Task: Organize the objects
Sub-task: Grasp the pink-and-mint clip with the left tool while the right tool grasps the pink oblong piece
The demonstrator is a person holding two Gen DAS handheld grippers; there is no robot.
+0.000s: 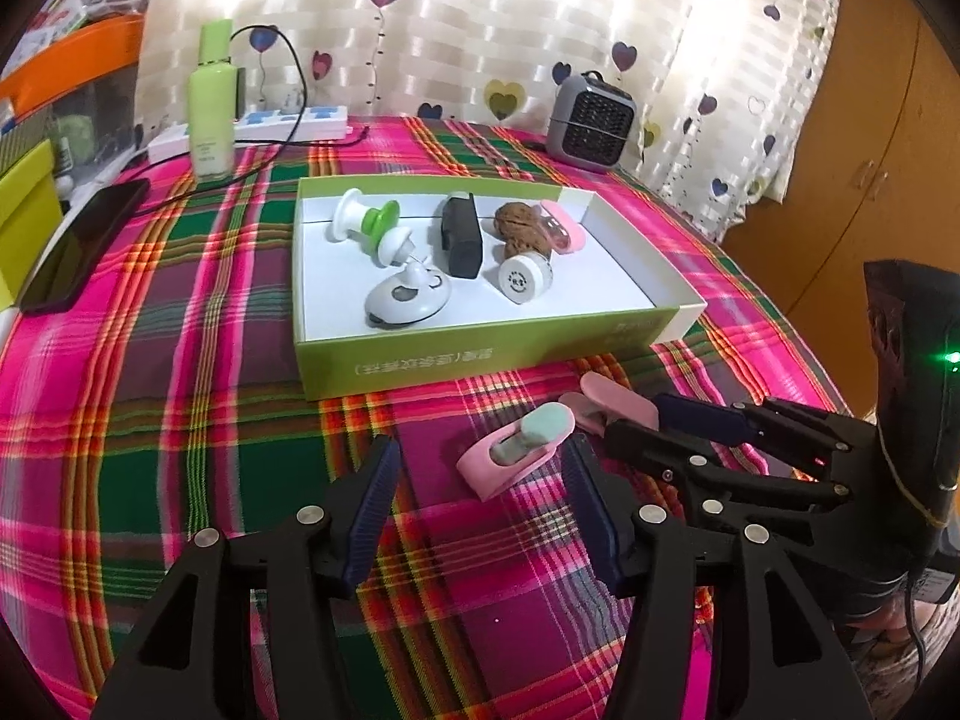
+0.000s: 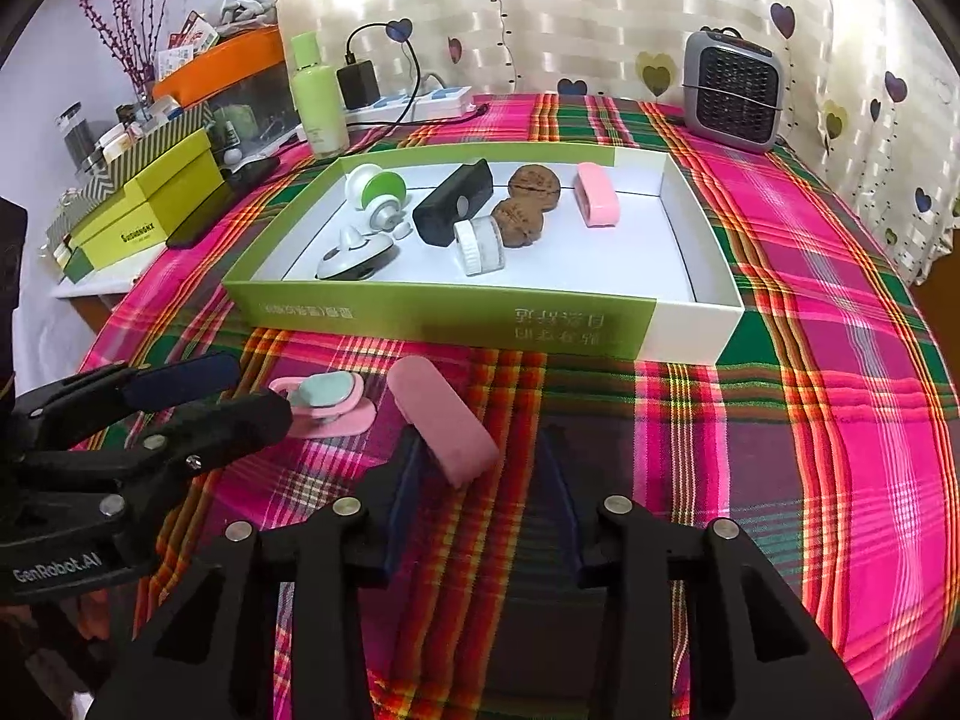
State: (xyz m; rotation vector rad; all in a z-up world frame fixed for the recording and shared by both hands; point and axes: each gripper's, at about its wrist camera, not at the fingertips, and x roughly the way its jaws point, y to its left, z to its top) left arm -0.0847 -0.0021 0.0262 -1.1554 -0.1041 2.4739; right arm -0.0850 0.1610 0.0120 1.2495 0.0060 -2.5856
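A green-and-white open box point(image 1: 480, 354) point(image 2: 456, 318) on the plaid cloth holds a green-white roller point(image 1: 360, 219), a white gadget point(image 1: 408, 300), a black case point(image 1: 459, 234), a white jar point(image 1: 521, 279), brown walnuts point(image 2: 531, 204) and a pink piece point(image 2: 597, 195). In front of the box lie a pink holder with a mint stone point(image 1: 522, 444) point(image 2: 324, 402) and a pink oblong case point(image 2: 441, 426) point(image 1: 612, 399). My left gripper point(image 1: 480, 480) is open, the holder just ahead between its fingers. My right gripper point(image 2: 480, 468) is open, the pink case against its left finger.
A green bottle point(image 1: 211, 102), power strip point(image 1: 264, 126) and small grey heater point(image 1: 591, 120) stand at the back. A black phone point(image 1: 78, 246) lies at left. Yellow-green boxes point(image 2: 150, 192) and clutter sit off the table's left edge. A wooden cabinet point(image 1: 870, 150) stands right.
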